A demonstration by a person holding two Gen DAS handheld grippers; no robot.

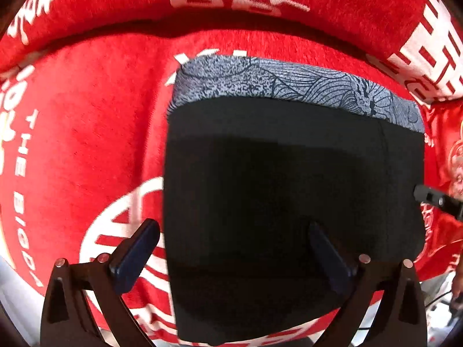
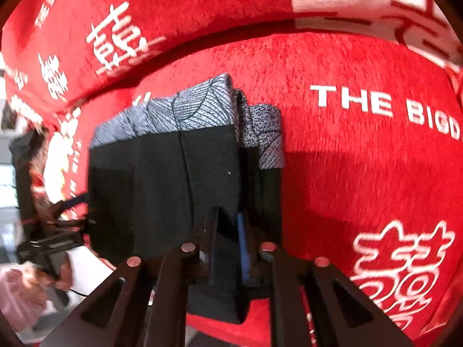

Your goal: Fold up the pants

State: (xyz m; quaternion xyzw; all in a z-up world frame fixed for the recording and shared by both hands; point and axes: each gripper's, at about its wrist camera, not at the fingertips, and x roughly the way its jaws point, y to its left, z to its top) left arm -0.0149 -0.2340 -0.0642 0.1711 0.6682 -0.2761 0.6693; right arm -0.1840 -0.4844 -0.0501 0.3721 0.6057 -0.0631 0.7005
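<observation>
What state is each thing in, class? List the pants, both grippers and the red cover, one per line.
pants: folded into a compact stack, patterned grey band at the far edge
left gripper: open, holding nothing
right gripper: shut on the pants' near edge
red cover: spread flat under the pants

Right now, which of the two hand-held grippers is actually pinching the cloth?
The right hand-held gripper: its jaws are closed on the folded black pants. The left hand-held gripper is wide open.

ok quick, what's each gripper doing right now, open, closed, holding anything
Left gripper: open, fingers spread over the edge of the black pants, holding nothing.
Right gripper: shut on a fold of the pants.
</observation>
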